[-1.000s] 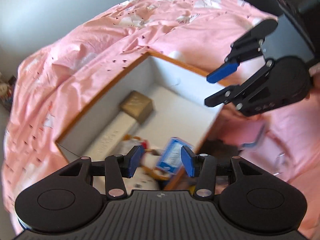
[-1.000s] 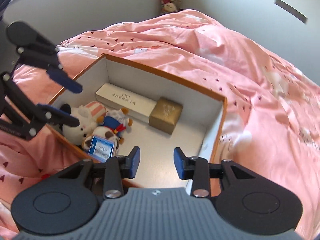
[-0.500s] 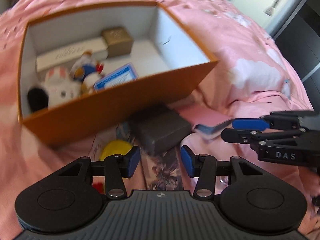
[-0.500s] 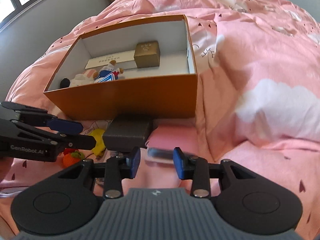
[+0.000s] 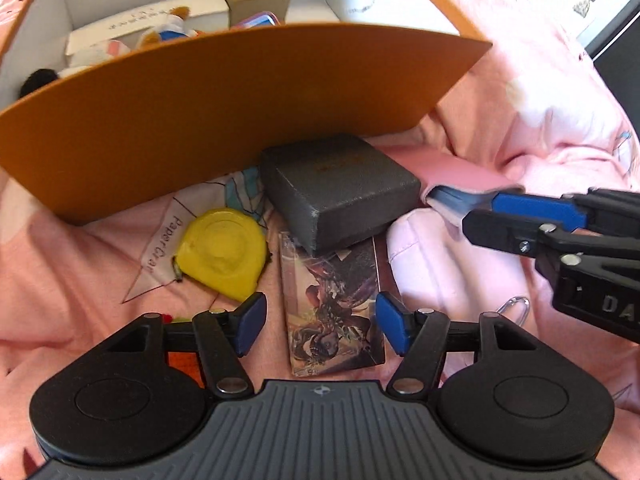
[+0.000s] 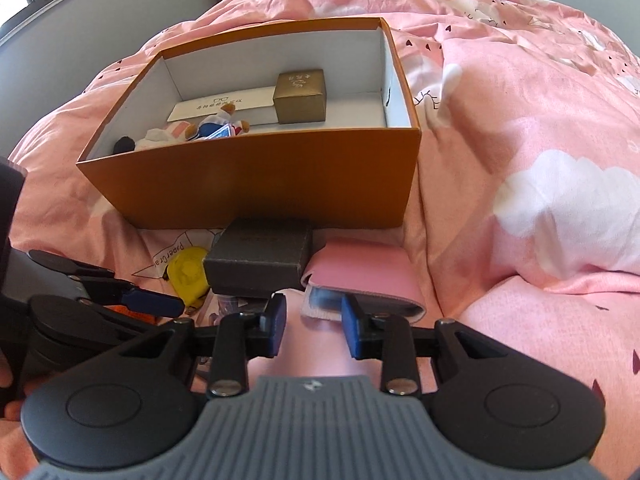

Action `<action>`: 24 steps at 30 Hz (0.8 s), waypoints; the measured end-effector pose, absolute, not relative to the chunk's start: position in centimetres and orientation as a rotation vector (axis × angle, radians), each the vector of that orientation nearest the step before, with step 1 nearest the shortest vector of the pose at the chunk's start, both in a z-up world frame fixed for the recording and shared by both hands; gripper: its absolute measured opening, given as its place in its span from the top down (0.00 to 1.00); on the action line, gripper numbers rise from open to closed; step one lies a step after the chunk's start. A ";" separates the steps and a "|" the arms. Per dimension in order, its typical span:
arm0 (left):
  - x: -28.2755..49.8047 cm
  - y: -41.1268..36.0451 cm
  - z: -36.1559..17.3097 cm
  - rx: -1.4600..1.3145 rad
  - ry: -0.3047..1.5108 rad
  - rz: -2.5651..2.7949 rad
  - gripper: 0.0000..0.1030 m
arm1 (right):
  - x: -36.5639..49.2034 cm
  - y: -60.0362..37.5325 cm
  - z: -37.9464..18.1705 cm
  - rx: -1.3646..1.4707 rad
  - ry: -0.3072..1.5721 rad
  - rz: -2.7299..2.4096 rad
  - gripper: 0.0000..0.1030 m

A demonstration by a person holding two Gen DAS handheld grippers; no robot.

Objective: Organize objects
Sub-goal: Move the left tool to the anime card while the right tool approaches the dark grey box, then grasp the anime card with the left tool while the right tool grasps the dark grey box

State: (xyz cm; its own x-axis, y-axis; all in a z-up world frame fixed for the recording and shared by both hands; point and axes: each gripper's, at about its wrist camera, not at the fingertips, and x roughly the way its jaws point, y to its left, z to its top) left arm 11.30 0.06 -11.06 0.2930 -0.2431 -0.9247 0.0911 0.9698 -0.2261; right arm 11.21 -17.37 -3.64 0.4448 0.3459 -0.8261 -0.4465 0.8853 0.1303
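Having dropped from above the orange box [image 6: 256, 184] to the loose things on the bed in front of it, both grippers now hover low. The left gripper [image 5: 320, 322], its jaws just widened and empty, straddles the illustrated card pack [image 5: 334, 300]; the right gripper [image 6: 313, 326], jaws just narrowing yet untouching, nears the pink notebook [image 6: 360, 276]. Two pickups look imminent.

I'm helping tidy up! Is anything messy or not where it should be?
Yes. A dark grey box, a yellow tape measure, a picture card pack and a pink notebook lie loose on the bedspread outside the orange box.
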 end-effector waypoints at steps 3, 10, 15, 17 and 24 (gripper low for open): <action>11.3 -0.5 -11.7 -0.124 1.275 -0.232 0.27 | 11.3 -17.5 -3.5 -0.110 0.991 0.490 0.68; 11.6 -0.9 -12.8 -0.132 1.301 -0.222 0.33 | 11.5 -17.2 -3.0 -0.104 0.981 0.517 0.67; 10.8 -0.2 -12.1 -0.148 1.295 -0.204 0.35 | 11.9 -16.8 -2.6 -0.113 0.984 0.540 0.67; 10.3 0.4 -11.6 -0.163 1.292 -0.195 0.35 | 12.4 -16.5 -2.3 -0.108 0.983 0.558 0.63; 9.1 1.9 -9.4 -0.190 1.283 -0.169 0.35 | 15.2 -13.9 -2.5 -0.029 1.071 0.594 0.36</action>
State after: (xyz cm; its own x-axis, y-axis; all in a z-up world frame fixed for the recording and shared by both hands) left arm 9.10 1.88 -9.38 0.2757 -0.2302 -0.9333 0.0194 0.9720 -0.2341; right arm 15.21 -13.85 -2.51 0.3393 0.4419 -0.8304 -0.4698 0.8444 0.2574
